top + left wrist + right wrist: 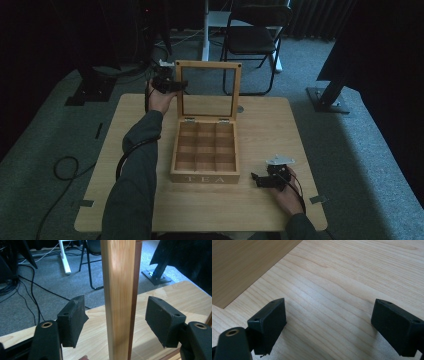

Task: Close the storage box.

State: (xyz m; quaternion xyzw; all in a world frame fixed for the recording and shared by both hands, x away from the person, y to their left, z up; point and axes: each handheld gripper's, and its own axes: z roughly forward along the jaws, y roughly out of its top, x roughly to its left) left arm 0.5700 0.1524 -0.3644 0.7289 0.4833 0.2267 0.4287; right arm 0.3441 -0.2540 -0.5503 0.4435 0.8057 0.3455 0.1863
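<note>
Nearest, the right gripper (256, 179) rests on the wooden surface (280, 130) just right of the tea box (205, 155), jaws wide and empty. The box sits mid-surface, compartments bare, its glass lid (208, 90) upright. Farther off, the left gripper (184, 85) straddles the lid's left frame edge, pads apart from the wood

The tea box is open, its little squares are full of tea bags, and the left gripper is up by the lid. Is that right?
Not quite. The high view shows the compartments of the tea box empty, just bare wood. The rest holds: the lid stands open and the left gripper is at its side frame.
</note>
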